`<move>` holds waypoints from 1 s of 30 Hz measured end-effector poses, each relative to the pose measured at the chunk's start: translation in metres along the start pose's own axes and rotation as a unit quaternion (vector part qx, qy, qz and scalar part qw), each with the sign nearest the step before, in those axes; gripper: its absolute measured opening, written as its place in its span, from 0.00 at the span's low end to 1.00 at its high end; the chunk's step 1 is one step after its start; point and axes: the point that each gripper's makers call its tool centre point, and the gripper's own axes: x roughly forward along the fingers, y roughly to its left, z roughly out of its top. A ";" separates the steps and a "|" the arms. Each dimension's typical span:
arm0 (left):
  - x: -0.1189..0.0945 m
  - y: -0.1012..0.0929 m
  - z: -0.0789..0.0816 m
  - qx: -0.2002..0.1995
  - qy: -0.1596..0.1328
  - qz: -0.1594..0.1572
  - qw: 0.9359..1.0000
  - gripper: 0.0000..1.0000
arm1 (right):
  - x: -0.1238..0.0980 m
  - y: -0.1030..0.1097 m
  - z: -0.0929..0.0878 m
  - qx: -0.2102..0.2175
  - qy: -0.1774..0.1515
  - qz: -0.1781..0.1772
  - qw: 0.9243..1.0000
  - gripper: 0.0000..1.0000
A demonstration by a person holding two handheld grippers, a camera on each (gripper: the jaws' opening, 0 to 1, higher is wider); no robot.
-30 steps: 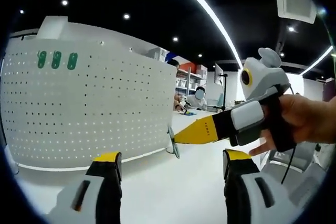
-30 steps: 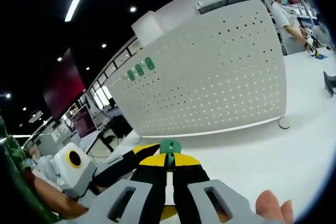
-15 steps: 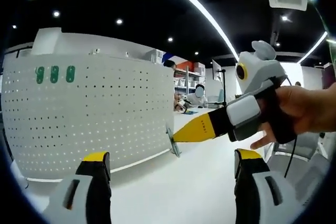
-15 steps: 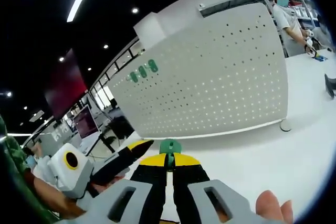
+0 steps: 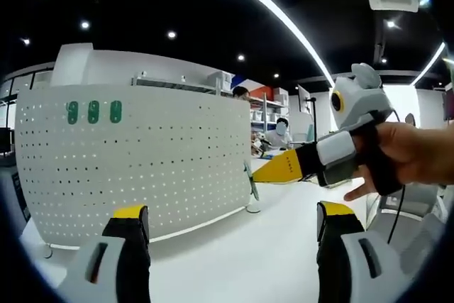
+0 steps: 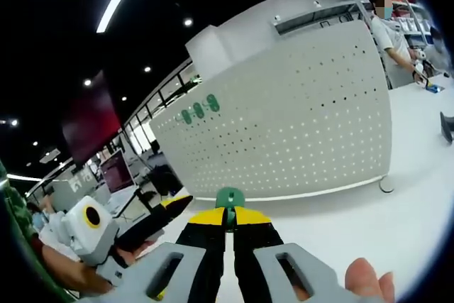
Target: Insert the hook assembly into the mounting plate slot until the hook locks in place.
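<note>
Three green hooks [image 5: 93, 112] already sit high on the white pegboard [image 5: 142, 154] that stands on the counter [image 5: 241, 260]. My right claw [image 6: 230, 226] pinches a green hook assembly [image 6: 230, 198], short of the pegboard. My left claw [image 5: 230, 226] gapes wide near it.

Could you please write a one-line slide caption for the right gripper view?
Right gripper shut on a small green plastic hook, facing the white perforated pegboard plate standing on the white table.
</note>
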 end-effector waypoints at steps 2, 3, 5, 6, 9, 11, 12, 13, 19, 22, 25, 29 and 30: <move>-0.002 0.002 0.003 -0.001 -0.001 0.003 1.000 1.00 | 0.001 0.000 0.003 -0.003 -0.003 -0.001 1.000 0.01; -0.002 0.002 0.003 -0.001 -0.002 0.005 1.000 1.00 | 0.001 0.001 0.004 -0.005 -0.005 -0.001 1.000 0.01; -0.004 0.005 0.005 -0.001 0.000 0.010 1.000 1.00 | 0.001 0.002 0.010 -0.006 -0.011 0.000 1.000 0.01; -0.004 0.006 0.005 -0.001 0.001 0.012 1.000 1.00 | 0.002 0.002 0.012 -0.008 -0.014 -0.001 1.000 0.01; -0.008 0.012 0.009 -0.004 0.000 0.021 1.000 1.00 | 0.004 0.003 0.016 -0.015 -0.016 -0.001 1.000 0.01; -0.011 0.015 0.013 -0.002 -0.003 0.027 1.000 1.00 | 0.004 0.004 0.018 -0.020 -0.019 -0.003 1.000 0.01; -0.012 0.017 0.016 -0.003 -0.006 0.028 1.000 1.00 | 0.004 0.006 0.019 -0.024 -0.020 -0.003 1.000 0.01; -0.013 0.018 0.018 -0.002 -0.006 0.029 1.000 1.00 | 0.004 0.007 0.019 -0.027 -0.020 -0.004 0.999 0.01; -0.022 0.022 0.025 -0.001 -0.004 0.036 0.999 1.00 | 0.002 0.014 0.024 -0.046 -0.026 -0.009 0.999 0.01; -0.027 0.023 0.029 -0.004 -0.003 0.039 0.999 1.00 | 0.000 0.016 0.030 -0.069 -0.034 -0.018 0.997 0.01; -0.033 0.025 0.032 -0.001 -0.001 0.040 0.999 1.00 | 0.001 0.016 0.036 -0.073 -0.044 -0.025 0.996 0.01; -0.040 0.028 0.034 -0.002 0.005 0.041 0.999 1.00 | 0.004 0.018 0.044 -0.092 -0.054 -0.038 0.994 0.01; -0.042 0.029 0.035 -0.001 0.006 0.042 0.999 1.00 | 0.006 0.019 0.046 -0.098 -0.056 -0.040 0.993 0.01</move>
